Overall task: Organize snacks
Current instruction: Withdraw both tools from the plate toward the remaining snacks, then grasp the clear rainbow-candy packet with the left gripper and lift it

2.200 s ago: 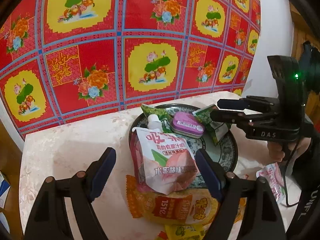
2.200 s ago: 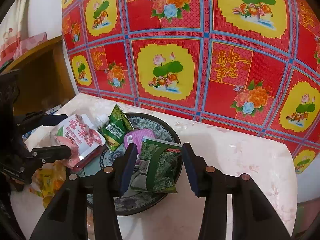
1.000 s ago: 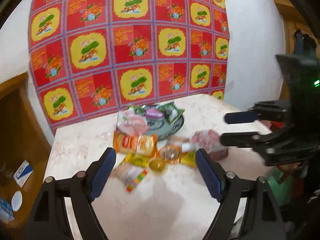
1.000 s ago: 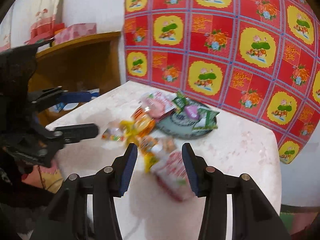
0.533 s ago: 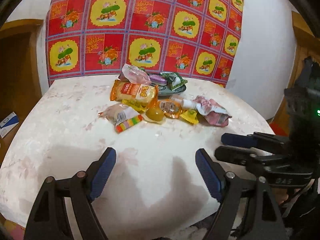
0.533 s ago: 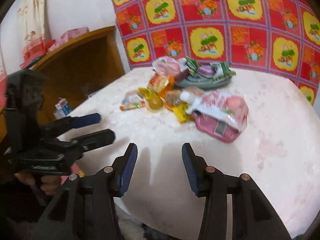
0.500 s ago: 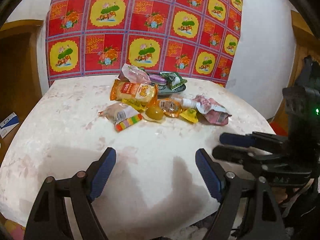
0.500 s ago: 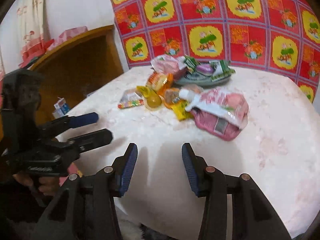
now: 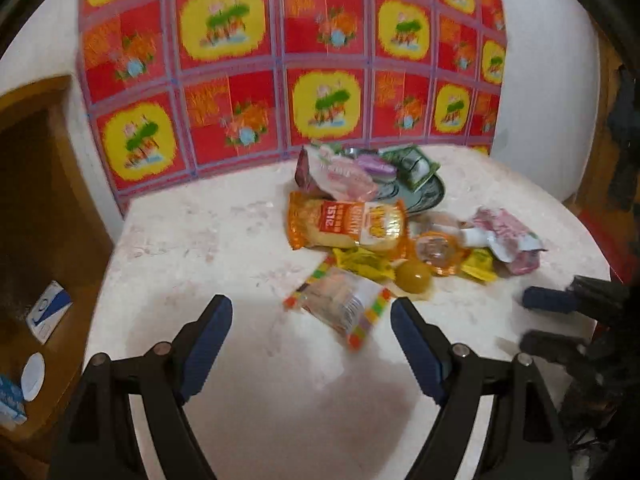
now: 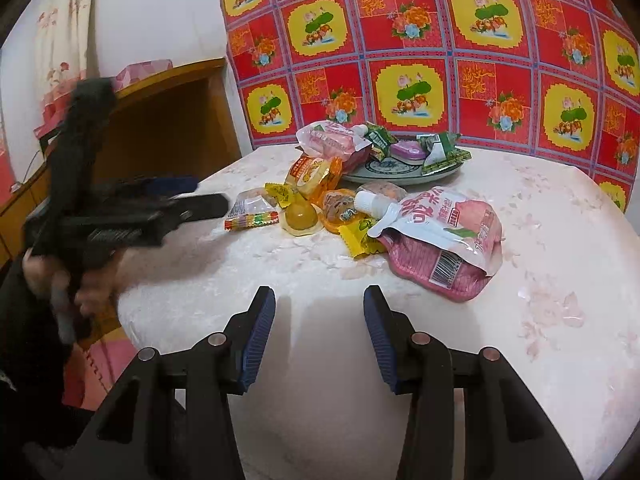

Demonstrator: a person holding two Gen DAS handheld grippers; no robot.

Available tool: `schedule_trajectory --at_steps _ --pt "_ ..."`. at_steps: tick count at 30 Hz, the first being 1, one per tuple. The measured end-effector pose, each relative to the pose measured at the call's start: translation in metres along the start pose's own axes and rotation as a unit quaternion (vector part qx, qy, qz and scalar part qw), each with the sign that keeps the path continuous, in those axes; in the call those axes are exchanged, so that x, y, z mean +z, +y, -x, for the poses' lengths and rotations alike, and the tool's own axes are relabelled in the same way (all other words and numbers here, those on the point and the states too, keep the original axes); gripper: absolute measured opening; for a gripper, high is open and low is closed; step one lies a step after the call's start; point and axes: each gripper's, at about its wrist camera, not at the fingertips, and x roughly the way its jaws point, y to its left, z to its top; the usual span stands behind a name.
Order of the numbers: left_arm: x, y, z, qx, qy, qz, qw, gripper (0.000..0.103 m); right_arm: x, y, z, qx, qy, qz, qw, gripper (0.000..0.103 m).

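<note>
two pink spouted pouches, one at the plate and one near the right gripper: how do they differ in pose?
The far pink pouch leans over the plate's left rim, spout up and toward the plate; the near pink pouch lies flat on the table, clear of the plate, spout pointing left into the loose sweets. The near pouch's top is folded over, showing a barcode; the far one shows none. Both are pink with white caps, and no gripper touches either.
</note>
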Motion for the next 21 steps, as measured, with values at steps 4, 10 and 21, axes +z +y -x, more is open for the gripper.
schedule_trajectory --at_steps 4,10,21 --pt "0.011 -0.001 -0.018 -0.040 0.034 -0.007 0.9986 0.085 0.001 -0.006 0.001 0.017 0.003 -0.019 1.000 0.047" --pt "0.014 -0.009 -0.032 -0.040 0.051 -0.005 0.9979 0.056 0.003 -0.023 0.002 0.064 0.006 -0.070 0.995 0.047" --pt "-0.005 -0.004 0.020 -0.073 -0.018 0.081 0.9938 0.036 0.005 -0.020 0.002 -0.005 -0.003 -0.049 0.999 0.048"
